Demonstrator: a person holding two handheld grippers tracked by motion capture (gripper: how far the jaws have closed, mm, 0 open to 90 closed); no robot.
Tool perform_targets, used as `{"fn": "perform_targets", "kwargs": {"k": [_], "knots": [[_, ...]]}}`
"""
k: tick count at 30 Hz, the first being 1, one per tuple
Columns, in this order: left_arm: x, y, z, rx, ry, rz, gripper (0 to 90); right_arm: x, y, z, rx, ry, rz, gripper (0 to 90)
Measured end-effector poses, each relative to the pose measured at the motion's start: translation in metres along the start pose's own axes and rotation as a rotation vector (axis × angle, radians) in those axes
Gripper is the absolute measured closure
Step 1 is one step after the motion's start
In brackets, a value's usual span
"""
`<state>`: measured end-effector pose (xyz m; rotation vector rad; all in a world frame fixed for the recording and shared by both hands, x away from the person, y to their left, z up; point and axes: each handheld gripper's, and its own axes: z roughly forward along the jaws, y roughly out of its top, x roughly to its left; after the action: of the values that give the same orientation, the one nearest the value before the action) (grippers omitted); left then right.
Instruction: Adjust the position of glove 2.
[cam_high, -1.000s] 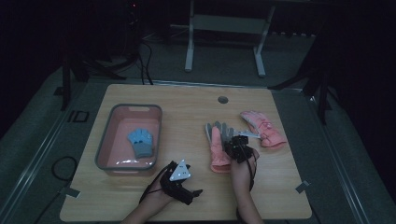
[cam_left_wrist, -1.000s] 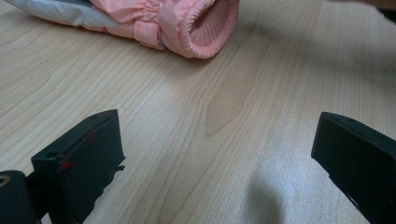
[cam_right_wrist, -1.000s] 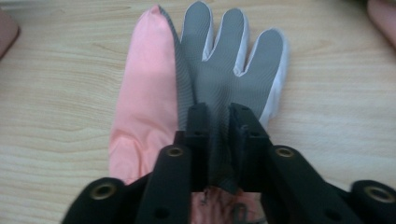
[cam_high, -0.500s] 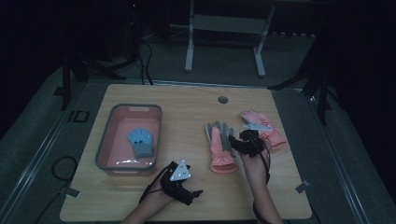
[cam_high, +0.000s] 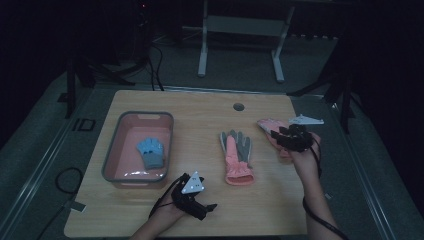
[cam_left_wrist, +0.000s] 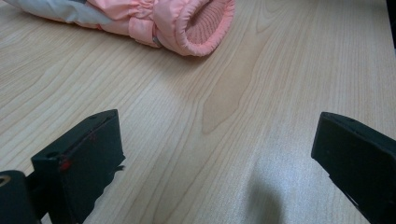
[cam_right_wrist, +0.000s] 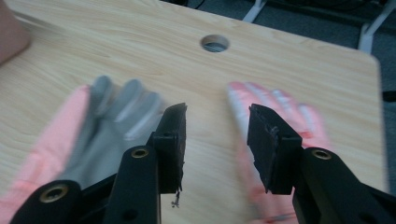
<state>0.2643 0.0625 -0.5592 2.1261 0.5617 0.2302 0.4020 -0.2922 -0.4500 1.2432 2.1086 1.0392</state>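
A pink glove with a grey palm (cam_high: 236, 155) lies flat in the middle of the table; its cuff (cam_left_wrist: 187, 23) faces my left gripper. A second pink glove (cam_high: 270, 129) lies to its right, partly under my right gripper (cam_high: 281, 136). In the right gripper view the open right gripper (cam_right_wrist: 215, 116) hovers between the grey-palmed glove (cam_right_wrist: 102, 126) and the pink glove (cam_right_wrist: 280, 112), holding nothing. My left gripper (cam_high: 204, 204) rests near the front edge, and its jaws (cam_left_wrist: 217, 135) stand wide open and empty. A blue glove (cam_high: 150, 152) lies in the pink bin (cam_high: 114, 145).
The bin stands at the table's left. A round cable hole (cam_high: 238, 106) sits near the far edge, also in the right gripper view (cam_right_wrist: 215, 43). Bare wood lies between my left gripper and the glove cuff. A metal stand (cam_high: 240, 30) is beyond the table.
My right gripper has moved right, from over the grey-palmed glove to over the second pink glove. The left gripper and the gloves have stayed put.
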Motion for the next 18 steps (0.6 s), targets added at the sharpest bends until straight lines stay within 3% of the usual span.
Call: {"fn": "perform_targets", "kwargs": {"k": [4, 7, 9, 10, 18], "knots": [[0.000, 0.000, 0.000, -0.001, -0.002, -0.001, 2.3, -0.026, 0.002, 0.002, 0.007, -0.012, -0.008, 58.6], [0.000, 0.000, 0.000, 0.001, -0.001, -0.005, 2.3, -0.043, 0.002, 0.006, 0.021, -0.006, 0.014, 60.3], [-0.001, 0.000, 0.000, 0.002, 0.014, -0.006, 2.3, -0.046, 0.002, 0.008, 0.026, -0.002, 0.019, 60.4], [-0.001, 0.001, -0.001, -0.003, 0.012, -0.009, 2.2, -0.056, 0.001, 0.014, 0.041, -0.001, 0.031, 61.1], [-0.001, -0.001, 0.000, 0.008, 0.004, -0.011, 2.3, -0.075, -0.006, 0.040, 0.084, 0.006, 0.066, 61.5]]}}
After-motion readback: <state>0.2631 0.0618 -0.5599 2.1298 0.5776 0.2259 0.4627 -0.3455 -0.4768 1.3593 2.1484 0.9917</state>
